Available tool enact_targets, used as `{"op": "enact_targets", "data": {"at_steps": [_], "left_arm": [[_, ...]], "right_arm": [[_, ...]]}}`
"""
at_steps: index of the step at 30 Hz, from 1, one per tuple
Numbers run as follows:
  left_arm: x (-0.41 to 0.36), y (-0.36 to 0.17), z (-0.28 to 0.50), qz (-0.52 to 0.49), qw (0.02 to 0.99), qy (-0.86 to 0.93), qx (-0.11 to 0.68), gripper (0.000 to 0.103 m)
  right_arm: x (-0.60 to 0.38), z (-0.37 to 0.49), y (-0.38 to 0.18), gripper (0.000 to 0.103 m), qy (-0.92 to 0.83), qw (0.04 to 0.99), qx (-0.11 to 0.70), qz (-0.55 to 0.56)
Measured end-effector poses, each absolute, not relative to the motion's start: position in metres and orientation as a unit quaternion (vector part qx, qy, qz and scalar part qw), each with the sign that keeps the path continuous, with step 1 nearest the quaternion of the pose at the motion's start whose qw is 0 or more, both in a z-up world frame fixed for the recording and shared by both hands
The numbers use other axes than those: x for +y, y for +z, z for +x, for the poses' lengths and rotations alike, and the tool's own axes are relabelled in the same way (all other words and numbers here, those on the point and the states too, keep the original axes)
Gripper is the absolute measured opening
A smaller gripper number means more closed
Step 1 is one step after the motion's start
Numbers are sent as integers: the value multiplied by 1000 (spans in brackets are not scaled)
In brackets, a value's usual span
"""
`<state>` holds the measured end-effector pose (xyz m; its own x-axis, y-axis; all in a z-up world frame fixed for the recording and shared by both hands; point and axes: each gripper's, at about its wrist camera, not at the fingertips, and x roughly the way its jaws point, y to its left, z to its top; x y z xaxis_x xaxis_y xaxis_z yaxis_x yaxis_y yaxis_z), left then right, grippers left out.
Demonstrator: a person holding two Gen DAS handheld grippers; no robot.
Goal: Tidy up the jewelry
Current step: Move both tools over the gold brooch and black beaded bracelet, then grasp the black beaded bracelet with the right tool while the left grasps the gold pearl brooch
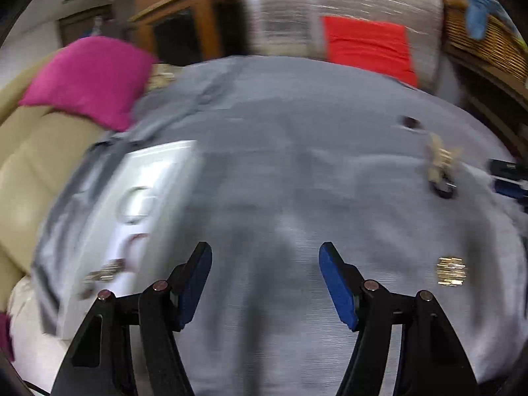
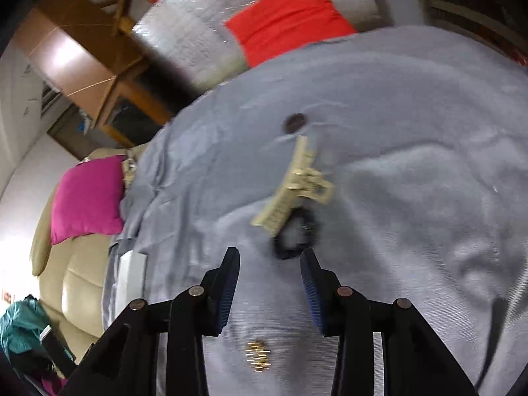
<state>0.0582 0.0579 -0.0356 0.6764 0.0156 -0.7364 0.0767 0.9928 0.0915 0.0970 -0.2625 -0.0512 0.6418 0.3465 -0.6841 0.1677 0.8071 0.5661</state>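
Nearest in the left wrist view, the left gripper [image 1: 265, 280] stands wide with nothing between its blue pads [image 1: 336, 283], only grey cloth [image 1: 280, 171] below. Just right of it lies a small gold piece of jewelry [image 1: 451, 271], apart from the fingers. To the left, a white tray [image 1: 155, 171] sits on the cloth with blurred jewelry pieces [image 1: 104, 272] at its near end and a ring-shaped outline further in; motion blur hides what they are.

In the right wrist view, the right gripper [image 2: 270, 290] is partly open and holds nothing. The same gold jewelry [image 2: 259, 354] lies on the cloth low between the finger arms, nearer the camera than the tips. Just past the tips sits a black hair tie [image 2: 295, 236], and a beige claw clip [image 2: 292, 188] rests over its far edge, touching it. Beyond the clip is a small dark round object [image 2: 295, 121], apart from both.

The middle of the cloth is open and wrinkled, with free room between tray and clip. At the left edge the cloth meets a beige sofa [image 1: 19, 171] bearing a magenta cushion [image 1: 89, 79]. At the far edge lie a red cushion [image 1: 366, 49] and a silvery sheet [image 1: 287, 10], with wooden furniture [image 1: 184, 16] behind. On the right side is a woven basket [image 1: 488, 43].
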Motion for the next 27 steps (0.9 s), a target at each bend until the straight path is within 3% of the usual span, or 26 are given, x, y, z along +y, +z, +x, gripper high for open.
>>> {"op": "enact_targets", "data": {"at_steps": [10,27], "left_arm": [[-42,-61,59,80,882,-174,431,68],[-74,-78,60,85,837,-272,468,68]], "right_arm": [[-285,119,-83,41,46,837,450,308],[-253,162,-103,41,21,836,486,255]]}}
